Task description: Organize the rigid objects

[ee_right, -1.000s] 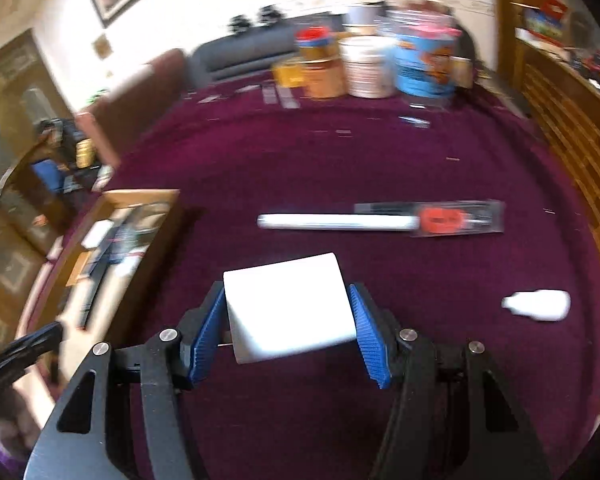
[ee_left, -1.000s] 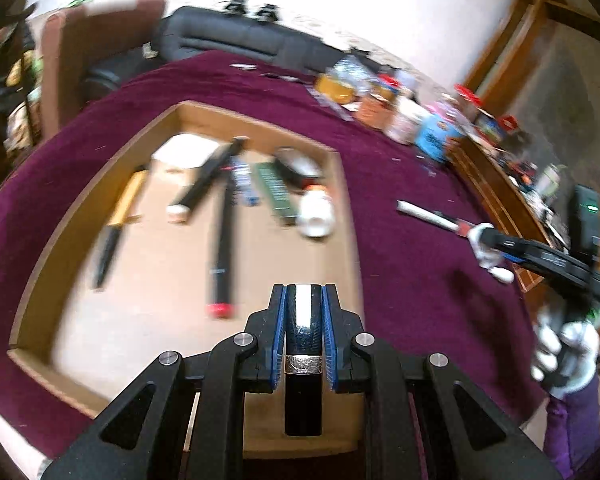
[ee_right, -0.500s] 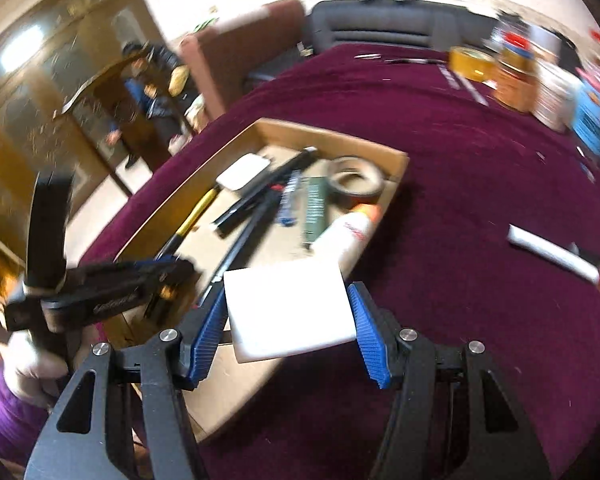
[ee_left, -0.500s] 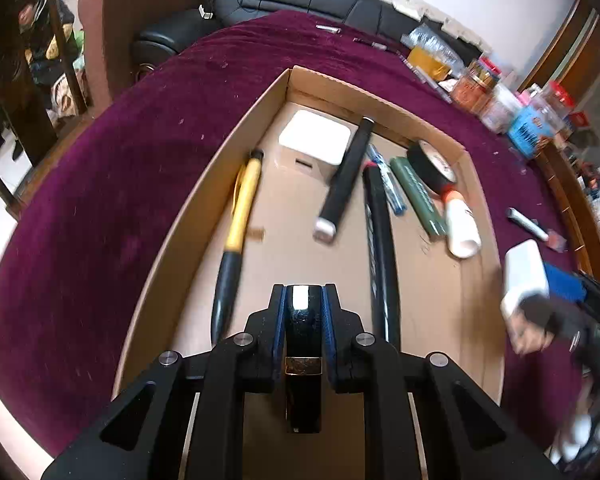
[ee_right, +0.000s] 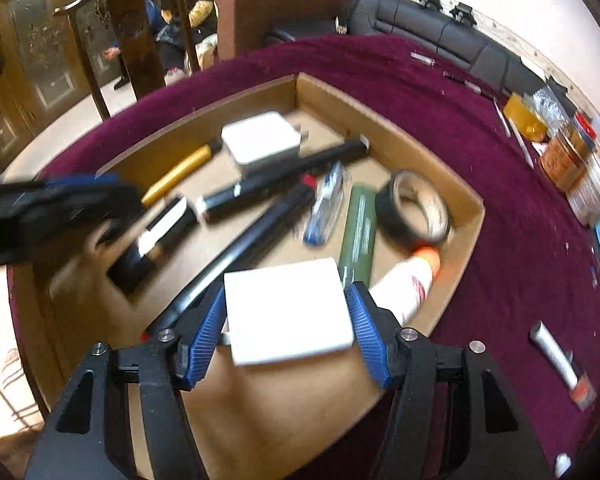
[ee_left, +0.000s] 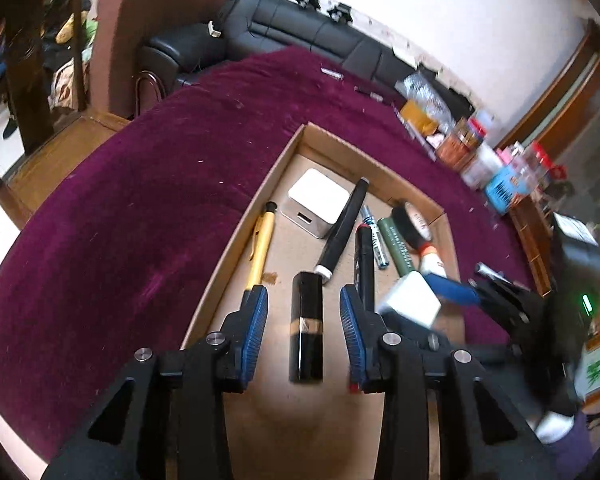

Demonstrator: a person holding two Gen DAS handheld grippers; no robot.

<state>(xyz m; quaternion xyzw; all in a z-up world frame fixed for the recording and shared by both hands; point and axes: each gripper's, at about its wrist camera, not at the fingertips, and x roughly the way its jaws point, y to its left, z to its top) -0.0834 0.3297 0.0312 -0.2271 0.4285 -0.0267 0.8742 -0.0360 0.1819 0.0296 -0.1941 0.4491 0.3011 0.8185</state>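
1. Now the left claw [ee_left: 303,332] is over the cardboard tray [ee_left: 236,248], and its jaws are opening; the blue pads [ee_left: 256,332] stand apart from the black tube [ee_left: 306,328] and do not touch it.
2. The black tube lies between these pads on the tray floor, with a shiny band around its middle; it points along the fingers.
3. The right claw [ee_right: 286,318] pinches a white flat block [ee_right: 288,312] by two opposite edges, and the blue pads press on both sides.
4. This white block hangs over the near part of the tray [ee_right: 470,216], above the brown floor; whether it touches the floor, I cannot tell.
5. Inside the tray there are also a yellow pen [ee_left: 260,248] along the left wall, a white charger [ee_left: 318,202] in the far part, a long black marker [ee_left: 342,232], a second black marker with a red end [ee_left: 365,264], a small blue pen [ee_left: 374,240], a green tube [ee_left: 396,244], a roll of black tape [ee_left: 414,226] and a white glue bottle [ee_right: 410,284] with an orange cap.
6. The tray sits on a surface with a dark purple cloth [ee_left: 120,240].
7. On the cloth, to the right of the tray in the right wrist view, lies a packed white brush [ee_right: 560,360], well apart from the tray.
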